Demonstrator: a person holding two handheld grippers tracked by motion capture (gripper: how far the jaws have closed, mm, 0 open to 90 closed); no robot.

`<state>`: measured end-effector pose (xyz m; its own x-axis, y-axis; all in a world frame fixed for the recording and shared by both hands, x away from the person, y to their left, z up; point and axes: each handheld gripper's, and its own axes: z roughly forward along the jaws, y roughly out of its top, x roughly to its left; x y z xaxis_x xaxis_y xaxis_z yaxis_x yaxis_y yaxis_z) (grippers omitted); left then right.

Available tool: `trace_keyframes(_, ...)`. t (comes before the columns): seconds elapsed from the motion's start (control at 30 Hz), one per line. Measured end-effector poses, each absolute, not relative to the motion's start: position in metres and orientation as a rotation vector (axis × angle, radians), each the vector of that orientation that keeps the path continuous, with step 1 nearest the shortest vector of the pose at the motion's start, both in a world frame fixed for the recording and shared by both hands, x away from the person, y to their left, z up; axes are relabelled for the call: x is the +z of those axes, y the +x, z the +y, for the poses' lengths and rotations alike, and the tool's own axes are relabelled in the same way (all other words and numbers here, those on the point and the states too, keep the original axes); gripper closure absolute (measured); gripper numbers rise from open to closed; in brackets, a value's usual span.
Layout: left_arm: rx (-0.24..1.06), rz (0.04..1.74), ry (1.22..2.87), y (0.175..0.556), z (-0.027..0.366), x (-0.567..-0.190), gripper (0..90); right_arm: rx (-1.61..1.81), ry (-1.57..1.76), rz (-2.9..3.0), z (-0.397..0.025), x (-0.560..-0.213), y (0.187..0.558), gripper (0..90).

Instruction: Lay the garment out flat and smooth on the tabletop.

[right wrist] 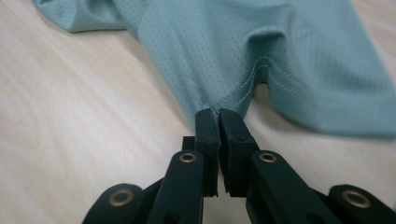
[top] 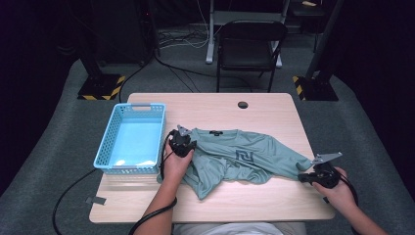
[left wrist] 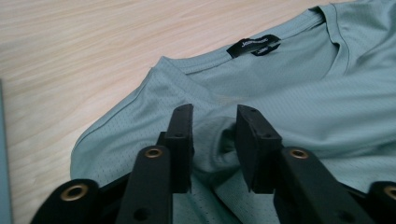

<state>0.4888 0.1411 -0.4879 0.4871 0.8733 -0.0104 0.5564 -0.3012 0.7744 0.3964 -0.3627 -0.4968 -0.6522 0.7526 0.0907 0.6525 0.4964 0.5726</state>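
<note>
A: Nearest, at the front right of the table (top: 235, 208): right gripper (top: 302, 178) in a hand, lying low on the wood, jaws pressed together on the hem of a sleeve.

B: Confirmed in the right gripper view: right gripper (right wrist: 217, 112) clamped on a stitched edge of the green shirt (right wrist: 261, 56), fabric puckered just above the tips, bare wood on either side.

A: Next, front left: left gripper (top: 188, 147) in the other hand, resting on the shirt (top: 235, 156) near its collar end.

B: Jaws there?

A: Apart. Seen in the left gripper view: left gripper (left wrist: 214, 116) straddling a raised fold of cloth, pads on either side, not squeezing it. Beyond the tips, the neckline with a black label (left wrist: 254, 45).

B: And the shirt itself?

A: Spread crumpled across the middle of the table, collar toward the far edge, dark emblem on the chest, one sleeve drawn out to the right.

B: Farther off?

A: Blue basket (top: 111, 131) just left of the shirt, at the left edge. Behind the table, a black chair (top: 250, 41) on grey floor.
</note>
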Motion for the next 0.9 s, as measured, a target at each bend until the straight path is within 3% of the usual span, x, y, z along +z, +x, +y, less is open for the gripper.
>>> trace_keyframes(0.3, 0.503, 1.146, 1.999, 0.501, 0.125, -0.49, 59.2, 0.888, 1.353, 2.488, -0.401, -0.493, 0.363, 85.1)
trace_keyframes(0.4, 0.471, 1.142, 2.027, 0.505, 0.122, -0.494, 58.1, 0.941, 1.384, 2.404, -0.407, -0.491, 0.362, 72.4)
trace_keyframes(0.6, 0.421, 1.147, 2.078, 0.508, 0.119, -0.509, 56.9, 0.956, 1.353, 2.309, -0.391, -0.485, 0.38, 57.9)
trace_keyframes(0.9, 0.421, 1.179, 2.045, 0.499, 0.125, -0.516, 57.8, 0.857, 1.317, 2.33, -0.365, -0.506, 0.42, 51.2)
